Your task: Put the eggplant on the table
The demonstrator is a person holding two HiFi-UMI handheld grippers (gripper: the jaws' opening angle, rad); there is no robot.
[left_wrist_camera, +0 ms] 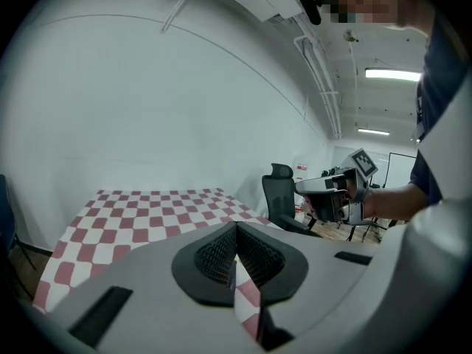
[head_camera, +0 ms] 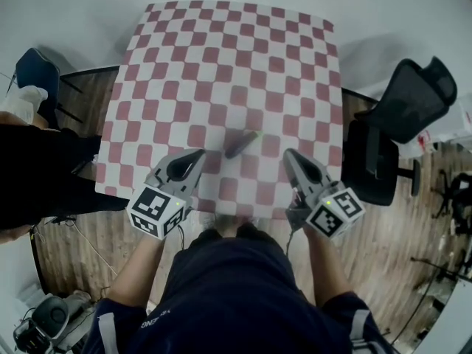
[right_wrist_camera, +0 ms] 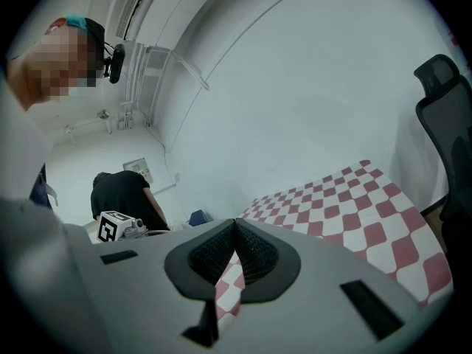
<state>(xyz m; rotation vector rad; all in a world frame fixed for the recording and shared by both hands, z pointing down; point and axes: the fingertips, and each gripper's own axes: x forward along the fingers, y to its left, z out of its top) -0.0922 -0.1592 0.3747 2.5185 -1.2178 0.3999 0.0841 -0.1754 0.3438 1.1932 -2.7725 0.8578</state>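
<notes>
On table [head_camera: 221, 50], eggplant [head_camera: 242, 144] lies diagonally, stem far-right; left gripper [head_camera: 200, 154], right gripper [head_camera: 288, 154] closed, empty.

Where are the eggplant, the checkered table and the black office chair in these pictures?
eggplant [head_camera: 240, 145]: head view, middle of its dark body.
checkered table [head_camera: 221, 57]: head view, a bare part of the top.
black office chair [head_camera: 419, 98]: head view, its backrest.

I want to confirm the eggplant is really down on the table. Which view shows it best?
The head view: the eggplant lies, slightly blurred, on the checkered table, near its front edge. The left gripper view and the right gripper view show only the checkered tabletop and the room, with no eggplant in either.
</notes>
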